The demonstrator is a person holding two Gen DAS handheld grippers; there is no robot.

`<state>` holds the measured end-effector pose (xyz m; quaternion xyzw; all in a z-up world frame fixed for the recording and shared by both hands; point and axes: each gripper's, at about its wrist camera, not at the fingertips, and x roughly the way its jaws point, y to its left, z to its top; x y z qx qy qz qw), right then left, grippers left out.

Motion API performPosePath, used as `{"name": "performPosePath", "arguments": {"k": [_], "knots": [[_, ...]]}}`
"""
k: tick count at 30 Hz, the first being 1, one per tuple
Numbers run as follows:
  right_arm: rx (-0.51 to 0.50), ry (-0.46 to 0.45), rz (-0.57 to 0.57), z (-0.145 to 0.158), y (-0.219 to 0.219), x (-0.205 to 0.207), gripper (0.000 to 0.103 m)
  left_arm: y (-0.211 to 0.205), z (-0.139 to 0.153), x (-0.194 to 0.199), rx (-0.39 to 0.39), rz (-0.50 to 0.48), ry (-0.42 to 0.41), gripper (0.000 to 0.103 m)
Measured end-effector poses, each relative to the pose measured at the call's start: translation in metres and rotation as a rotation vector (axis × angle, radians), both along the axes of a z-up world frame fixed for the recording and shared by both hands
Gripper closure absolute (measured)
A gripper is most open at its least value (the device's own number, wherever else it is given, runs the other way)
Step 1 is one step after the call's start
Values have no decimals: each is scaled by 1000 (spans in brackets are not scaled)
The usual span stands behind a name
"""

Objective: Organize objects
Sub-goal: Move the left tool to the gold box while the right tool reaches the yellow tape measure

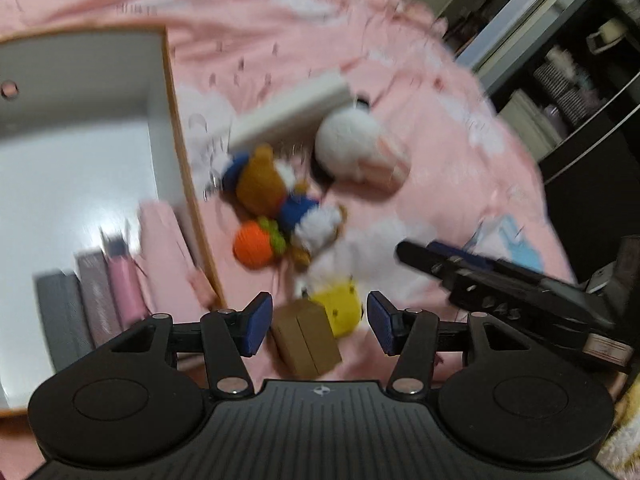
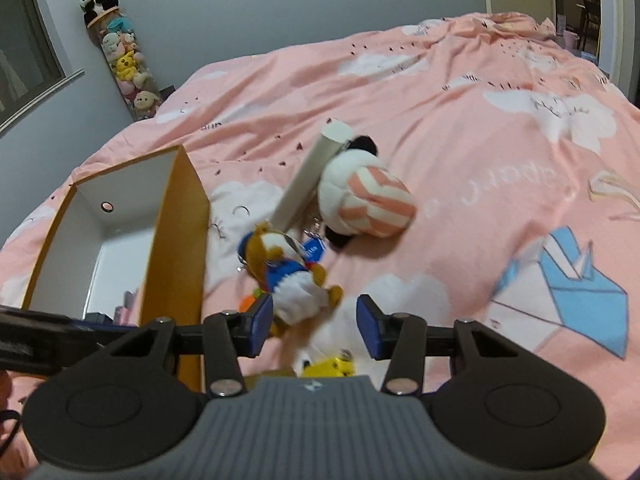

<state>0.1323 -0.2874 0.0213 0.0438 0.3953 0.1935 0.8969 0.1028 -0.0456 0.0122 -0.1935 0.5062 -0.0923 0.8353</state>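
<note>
Both grippers over the bed, pink cover, toys in a loose pile beside an open box with orange rim and white inside

Left gripper: jaws roughly two-thirds open, nothing gripped; small brown box and yellow toy sit in the gap but pads not pressing on either. Right gripper: jaws partly open, empty; bear toy in blue and white just ahead of the left pad, possibly brushing it, hard to tell through the blur

Pile layout: bear toy in the middle, orange knitted ball touching it on the box side, panda plush with striped body further out, long white carton leaning against the panda. Box already holds a few flat packs stacked at the near end, rest of the floor bare

Handling guess: plush items light, soft, compressible, no breakage risk. Best grip on the bear across the torso, not a limb or the key ring, otherwise swings. Panda wide for these jaws, so pinch the striped body fold or an ear. Knitted ball squashy, may roll out, needs a centred squeeze. Brown box stiff, flat sides, easy pinch across the narrow faces. White carton stiff but likely thin-walled, so take near the middle with light pressure to avoid denting

Most of the sorting not done yet; bear or brown box look like the nearest picks
</note>
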Motion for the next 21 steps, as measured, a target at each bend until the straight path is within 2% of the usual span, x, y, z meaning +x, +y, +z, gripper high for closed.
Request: {"name": "performPosePath", "arguments": {"k": [2,5,8,10,13,15,18,21], "knots": [[0,11,3,-4,-6,1,68,-13,-11,8,14,-9,66,41],[-12,18,2,-12,-15,3,73,-24,-24,11,22,-19,144,40],[-6,34,-4,-19,-25,4,74,-38,-38,13,81,-16,203,35],[7,47,-4,-25,-31,5,74,-44,-41,12,119,-20,210,33],[22,62,0,-32,-35,7,74,-53,-42,12,175,-22,195,30],[33,66,5,-35,-37,8,74,-66,-39,10,263,-53,146,38],[49,65,11,-36,-40,9,74,-89,-28,6,381,-202,27,37],[75,70,15,-36,-44,9,75,-104,-27,7,466,-387,-33,33]]}}
